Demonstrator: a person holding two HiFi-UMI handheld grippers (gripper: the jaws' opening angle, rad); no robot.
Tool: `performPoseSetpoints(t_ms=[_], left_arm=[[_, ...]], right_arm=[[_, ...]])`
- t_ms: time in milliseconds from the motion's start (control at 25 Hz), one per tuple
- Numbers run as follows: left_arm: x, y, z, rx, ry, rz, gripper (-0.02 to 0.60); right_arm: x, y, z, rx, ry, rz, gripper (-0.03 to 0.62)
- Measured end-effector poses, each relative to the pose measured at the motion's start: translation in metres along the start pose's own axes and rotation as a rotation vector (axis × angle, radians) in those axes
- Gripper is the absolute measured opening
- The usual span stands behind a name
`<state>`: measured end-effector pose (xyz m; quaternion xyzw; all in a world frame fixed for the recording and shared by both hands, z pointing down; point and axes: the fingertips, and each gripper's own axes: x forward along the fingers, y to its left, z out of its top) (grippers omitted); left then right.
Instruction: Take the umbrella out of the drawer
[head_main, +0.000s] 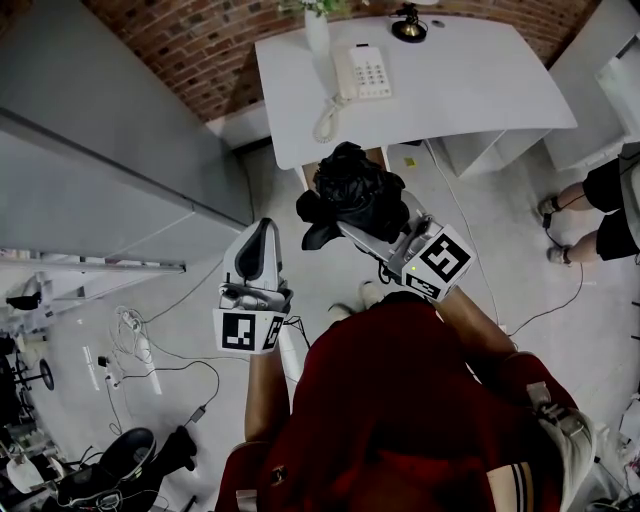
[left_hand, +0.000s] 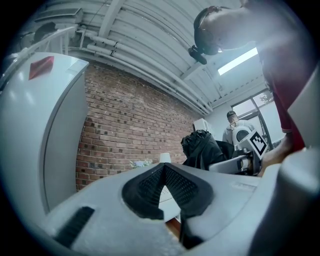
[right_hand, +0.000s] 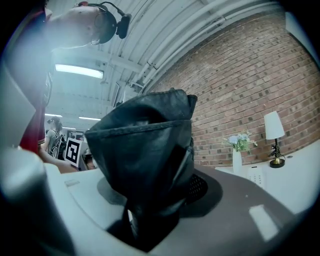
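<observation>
Your right gripper (head_main: 352, 228) pinches the black umbrella (head_main: 350, 190) between its jaws, up in the air before the table (head_main: 470, 90); your left gripper (head_main: 260, 232) has its jaws pressed together, empty. Taking it out looks done

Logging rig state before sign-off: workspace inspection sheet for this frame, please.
Surface: white desk by the brick wall, top mostly bare.
Job's things: black folded umbrella, held in the air in front of the desk.
Clutter: telephone, vase of flowers and lamp on the desk.
Grippers: right gripper shut on the umbrella; left gripper shut, nothing in it.
Cables: coiled phone cord on the desk; loose floor cables at left.
Surroundings: grey cabinet at left; bystander's legs at right.
</observation>
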<state>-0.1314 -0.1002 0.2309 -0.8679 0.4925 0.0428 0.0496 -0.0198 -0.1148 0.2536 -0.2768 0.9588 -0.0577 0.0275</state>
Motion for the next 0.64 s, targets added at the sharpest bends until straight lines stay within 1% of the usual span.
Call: performPoseSetpoints(t_ms=[200,440,640], left_arm=[[0.005,0.011,0.0,-0.005,0.006,-0.004,0.003],[-0.004,0.005,-0.001,-0.003,0.003,-0.018,0.003],[-0.002,0.015,-0.001,-0.008,0.002,-0.019,0.003]], right_arm=[[0.008,-0.008,0.003,-0.003,0.006,-0.014,0.247],[0.001,-0.001,0.0,-0.016,0.014,-0.028,0.247],[0.01,-0.003,0.0,-0.02,0.022,-0.031,0.247]])
